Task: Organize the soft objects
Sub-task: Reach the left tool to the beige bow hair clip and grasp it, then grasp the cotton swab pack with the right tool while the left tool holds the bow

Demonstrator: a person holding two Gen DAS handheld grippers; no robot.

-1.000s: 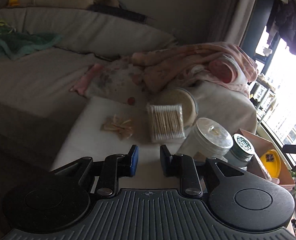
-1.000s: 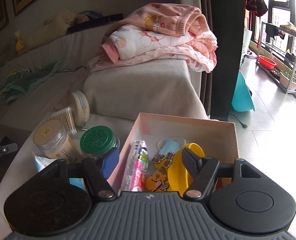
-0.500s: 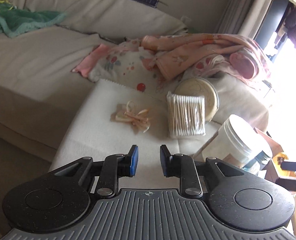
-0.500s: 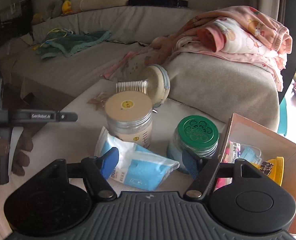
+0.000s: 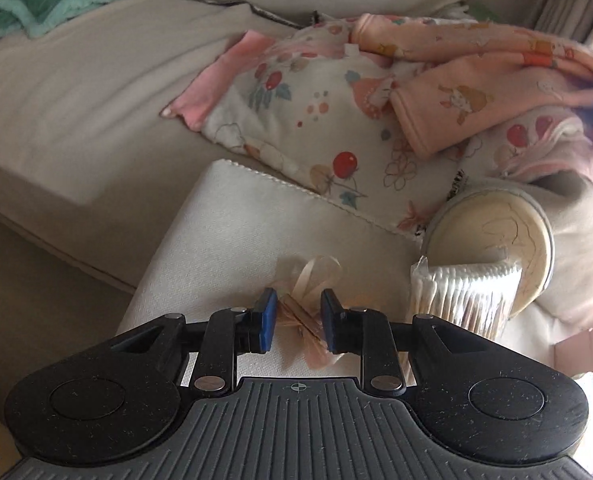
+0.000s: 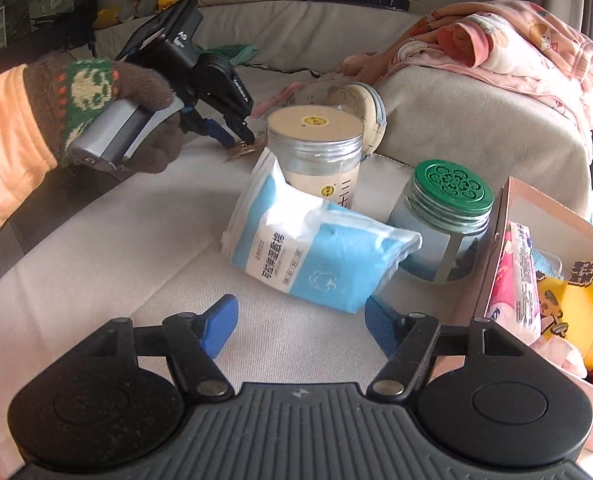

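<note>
While the left gripper (image 5: 295, 318) points down at the white worktop (image 5: 232, 232), its jaws stand narrow, either side of a small ribbon bow (image 5: 310, 308), not pressing it. From the right view, the right gripper (image 6: 300, 326) stands wide, holding nothing, near a blue soft pack (image 6: 320, 256) beside two jars.

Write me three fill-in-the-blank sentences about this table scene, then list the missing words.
1. The left gripper has its open jaws around a peach ribbon ____.
2. The glass jar beside the pink cardboard box has a ____ lid.
3. The blue-and-white soft packet leans against the jar with the ____ lid.

Missing words: bow; green; beige
</note>
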